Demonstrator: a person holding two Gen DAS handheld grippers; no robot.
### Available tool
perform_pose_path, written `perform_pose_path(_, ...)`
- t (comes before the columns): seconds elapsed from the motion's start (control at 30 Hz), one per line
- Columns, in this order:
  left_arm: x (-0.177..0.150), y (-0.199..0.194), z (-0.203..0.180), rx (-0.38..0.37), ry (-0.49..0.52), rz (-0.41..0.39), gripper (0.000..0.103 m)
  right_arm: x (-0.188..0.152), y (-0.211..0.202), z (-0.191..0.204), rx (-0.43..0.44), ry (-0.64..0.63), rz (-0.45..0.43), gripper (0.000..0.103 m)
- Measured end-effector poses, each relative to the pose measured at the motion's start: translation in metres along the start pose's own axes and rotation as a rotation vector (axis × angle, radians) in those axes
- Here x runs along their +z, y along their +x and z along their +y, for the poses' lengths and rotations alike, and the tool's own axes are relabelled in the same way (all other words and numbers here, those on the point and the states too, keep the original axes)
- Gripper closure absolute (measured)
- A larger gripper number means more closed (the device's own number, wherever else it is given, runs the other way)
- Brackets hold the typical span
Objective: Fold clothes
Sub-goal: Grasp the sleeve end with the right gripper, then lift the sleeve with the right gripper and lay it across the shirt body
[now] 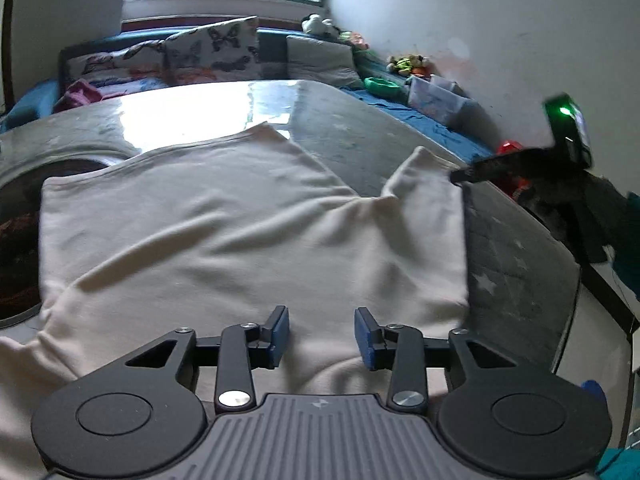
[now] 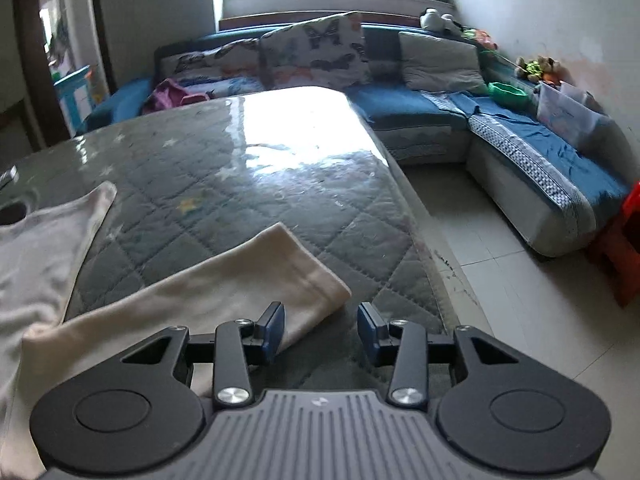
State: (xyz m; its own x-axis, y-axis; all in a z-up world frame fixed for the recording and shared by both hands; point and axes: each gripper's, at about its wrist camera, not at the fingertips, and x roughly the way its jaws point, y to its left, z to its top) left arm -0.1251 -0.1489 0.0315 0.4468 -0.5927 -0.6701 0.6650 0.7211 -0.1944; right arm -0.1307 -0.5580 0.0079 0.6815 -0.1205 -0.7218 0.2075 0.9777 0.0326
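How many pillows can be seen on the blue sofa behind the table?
3, possibly more hidden: two butterfly-print pillows side by side along the sofa back, and one plain grey pillow right of them, near the corner.

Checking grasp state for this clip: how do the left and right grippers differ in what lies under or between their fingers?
The left gripper hovers over the broad body of the cream garment; the right gripper sits at the sleeve end.
Fabric fills the left's whole gap; the right's gap shows mostly the quilted table cover, with the cuff by one finger.
Both stand open, gripping nothing.
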Motion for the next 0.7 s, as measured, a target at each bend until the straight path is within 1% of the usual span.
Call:
perform_pose_path(0.13,-0.003,-0.001,-0.009,-0.012,0.017,0.003,0.060,0.002,0.006,0.002,0.013,0.027,-0.020,0.064)
perform_pose_path(0.17,-0.004,-0.002,-0.010,-0.016,0.021,0.005,0.060,0.001,0.006,0.002,0.010,0.028,-0.025,0.067)
perform_pose_path(0.2,-0.005,-0.002,-0.012,-0.016,0.026,0.005,0.059,0.001,0.006,0.002,0.011,0.031,-0.029,0.077)
perform_pose_path(0.23,-0.005,-0.002,-0.014,-0.016,0.032,0.005,0.059,0.001,0.006,0.002,0.013,0.035,-0.035,0.082)
perform_pose_path(0.27,-0.006,-0.003,-0.016,-0.016,0.038,0.006,0.059,0.000,0.006,0.003,0.011,0.038,-0.038,0.090)
perform_pose_path(0.3,-0.007,-0.003,-0.017,-0.021,0.041,0.006,0.058,-0.001,0.004,0.001,-0.002,0.043,-0.044,0.095)
perform_pose_path(0.37,-0.008,-0.003,-0.020,-0.031,0.050,0.006,0.058,-0.003,0.000,-0.001,-0.033,0.046,-0.058,0.095)
perform_pose_path(0.4,-0.009,-0.003,-0.022,-0.040,0.056,0.006,0.058,-0.004,-0.003,-0.003,-0.050,0.044,-0.066,0.098)
perform_pose_path(0.43,-0.010,-0.004,-0.023,-0.048,0.062,0.006,0.058,-0.006,-0.006,-0.005,-0.067,0.046,-0.072,0.098)
perform_pose_path(0.53,-0.015,-0.005,-0.028,-0.056,0.093,-0.001,0.054,-0.014,-0.011,-0.013,-0.096,0.067,-0.072,0.098)
perform_pose_path(0.57,-0.015,-0.005,-0.030,-0.060,0.101,-0.002,0.053,-0.018,-0.012,-0.016,-0.095,0.077,-0.068,0.098)
perform_pose_path(0.63,-0.012,-0.004,-0.029,-0.063,0.103,0.001,0.053,-0.022,-0.013,-0.024,-0.053,0.119,-0.068,0.095)
perform_pose_path(0.67,-0.010,-0.004,-0.029,-0.064,0.101,0.002,0.053,-0.023,-0.014,-0.027,-0.033,0.149,-0.070,0.092)
perform_pose_path(0.7,-0.007,-0.004,-0.029,-0.064,0.098,-0.003,0.053,-0.023,-0.015,-0.030,-0.015,0.174,-0.072,0.087)
